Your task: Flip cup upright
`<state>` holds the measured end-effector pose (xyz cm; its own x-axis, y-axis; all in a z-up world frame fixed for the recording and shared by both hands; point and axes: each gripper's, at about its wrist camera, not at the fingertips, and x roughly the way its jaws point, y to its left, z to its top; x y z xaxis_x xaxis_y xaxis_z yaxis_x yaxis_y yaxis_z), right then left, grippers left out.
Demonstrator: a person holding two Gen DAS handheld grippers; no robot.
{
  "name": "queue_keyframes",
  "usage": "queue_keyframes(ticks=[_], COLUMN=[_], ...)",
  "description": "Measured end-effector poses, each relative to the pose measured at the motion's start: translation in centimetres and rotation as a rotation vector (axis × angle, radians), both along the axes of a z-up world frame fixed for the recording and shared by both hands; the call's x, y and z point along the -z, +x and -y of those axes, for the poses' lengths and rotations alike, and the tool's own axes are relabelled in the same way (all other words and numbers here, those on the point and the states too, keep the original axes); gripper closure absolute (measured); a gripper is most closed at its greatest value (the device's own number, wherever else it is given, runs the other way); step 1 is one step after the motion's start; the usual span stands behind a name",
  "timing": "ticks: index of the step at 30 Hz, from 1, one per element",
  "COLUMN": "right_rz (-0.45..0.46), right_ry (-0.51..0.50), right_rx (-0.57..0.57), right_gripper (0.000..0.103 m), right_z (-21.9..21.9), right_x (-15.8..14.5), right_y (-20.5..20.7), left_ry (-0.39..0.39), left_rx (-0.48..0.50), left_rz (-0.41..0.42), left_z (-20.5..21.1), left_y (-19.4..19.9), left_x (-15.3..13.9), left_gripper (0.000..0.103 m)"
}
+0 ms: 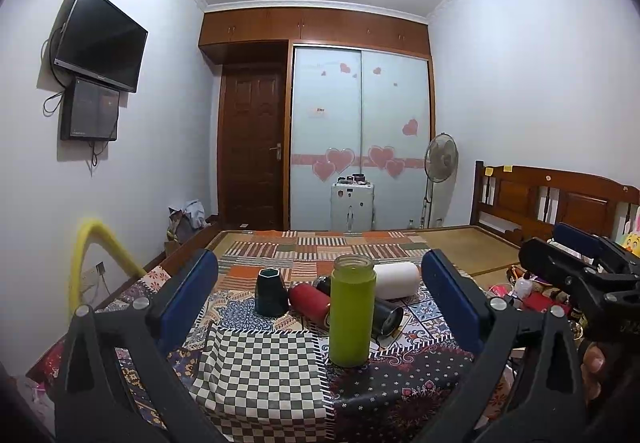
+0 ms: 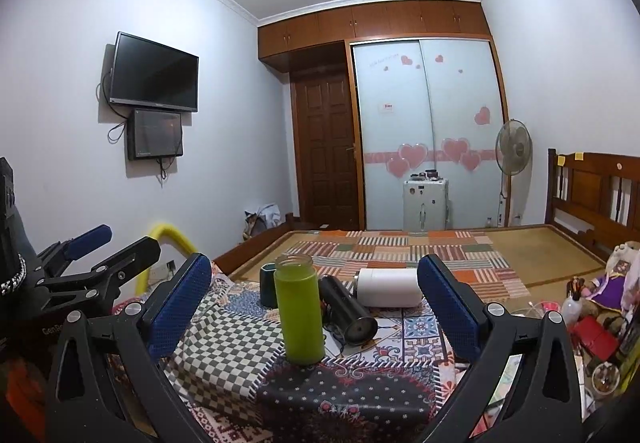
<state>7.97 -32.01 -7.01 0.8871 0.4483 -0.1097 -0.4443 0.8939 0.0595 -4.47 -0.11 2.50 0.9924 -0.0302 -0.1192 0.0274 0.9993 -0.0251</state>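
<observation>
A green cup (image 1: pixel 352 313) (image 2: pixel 300 309) stands upright on the patchwork cloth, mouth up. Behind it a red cup (image 1: pixel 310 303), a black cup (image 1: pixel 386 317) (image 2: pixel 348 313) and a white cup (image 1: pixel 396 280) (image 2: pixel 390 287) lie on their sides. A dark green faceted cup (image 1: pixel 271 292) (image 2: pixel 267 283) stands at the back left. My left gripper (image 1: pixel 320 299) is open and empty, its blue pads either side of the cups, short of them. My right gripper (image 2: pixel 314 297) is open and empty too, also held back from the cups. Each gripper shows at the edge of the other's view.
The patchwork cloth (image 1: pixel 260 375) (image 2: pixel 224 355) covers a small table in front of a bed with a straw mat (image 2: pixel 540 251) and wooden headboard (image 1: pixel 560 199). Clutter and toys (image 2: pixel 592 319) lie at the right. A yellow foam tube (image 1: pixel 92 255) arches at the left.
</observation>
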Motion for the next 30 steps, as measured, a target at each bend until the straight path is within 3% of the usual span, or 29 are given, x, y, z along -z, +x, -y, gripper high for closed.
queue_keyframes(ticks=[30], right_rz=[0.001], right_ry=[-0.011], right_rx=[0.022], right_gripper=[0.0], right_z=[0.16], right_x=[0.05], right_y=[0.56], left_ry=[-0.006], left_rx=[0.006], left_rz=[-0.019], left_z=[-0.02], left_y=[0.82], left_x=[0.75], left_gripper=[0.0])
